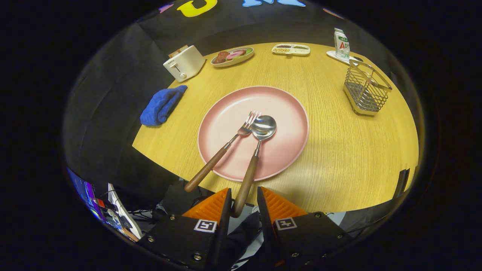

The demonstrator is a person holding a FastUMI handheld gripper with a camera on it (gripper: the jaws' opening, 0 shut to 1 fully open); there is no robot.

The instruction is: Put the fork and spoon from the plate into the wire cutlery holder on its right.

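Open claw (244,205) straddles the wooden-handled steel spoon (255,158) on the round pink plate (286,113); best to close squarely on the handle.

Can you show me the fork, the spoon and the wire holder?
fork (227,144), gripper view, on its neck.
spoon (263,126), gripper view, on its bowl.
wire holder (366,91), gripper view, on its near wire wall.
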